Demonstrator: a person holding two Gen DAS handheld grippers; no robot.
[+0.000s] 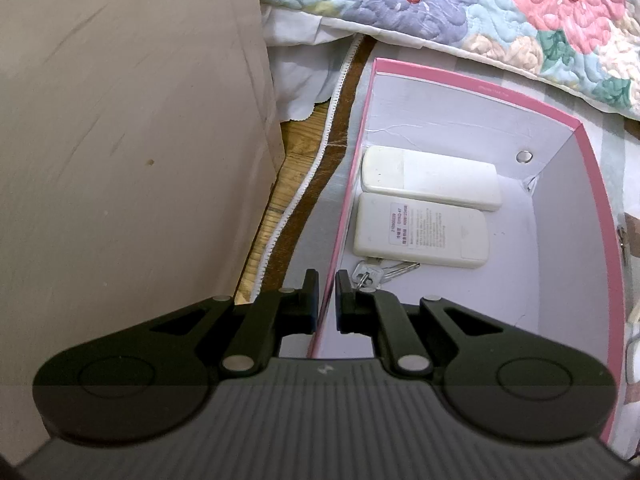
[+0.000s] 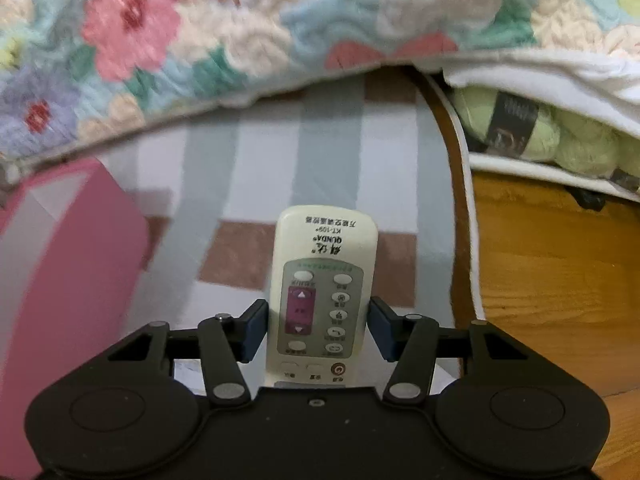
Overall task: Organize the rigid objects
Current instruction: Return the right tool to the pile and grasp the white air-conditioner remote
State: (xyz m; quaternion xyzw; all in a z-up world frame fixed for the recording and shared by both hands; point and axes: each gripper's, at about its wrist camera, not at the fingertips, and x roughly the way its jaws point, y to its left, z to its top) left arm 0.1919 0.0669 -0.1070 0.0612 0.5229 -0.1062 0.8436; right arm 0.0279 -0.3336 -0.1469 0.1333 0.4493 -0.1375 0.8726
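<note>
A pink box (image 1: 480,86) with a white inside lies open in the left wrist view. In it are two white remotes (image 1: 432,180) (image 1: 420,236), face down and side by side, with a set of keys (image 1: 372,274) just below them. My left gripper (image 1: 327,300) is shut on the box's near left wall, one finger on each side. In the right wrist view my right gripper (image 2: 318,328) is shut on a third white remote (image 2: 324,248), buttons up, its pads pressing both long edges. The box's pink outer wall (image 2: 72,280) is at the left.
A floral quilt (image 2: 160,40) hangs over the far side, above a striped, checked mat (image 2: 300,160). Wooden floor (image 2: 540,280) and green yarn skeins (image 2: 560,140) lie to the right. A beige furniture panel (image 1: 120,160) stands close to the left of the box.
</note>
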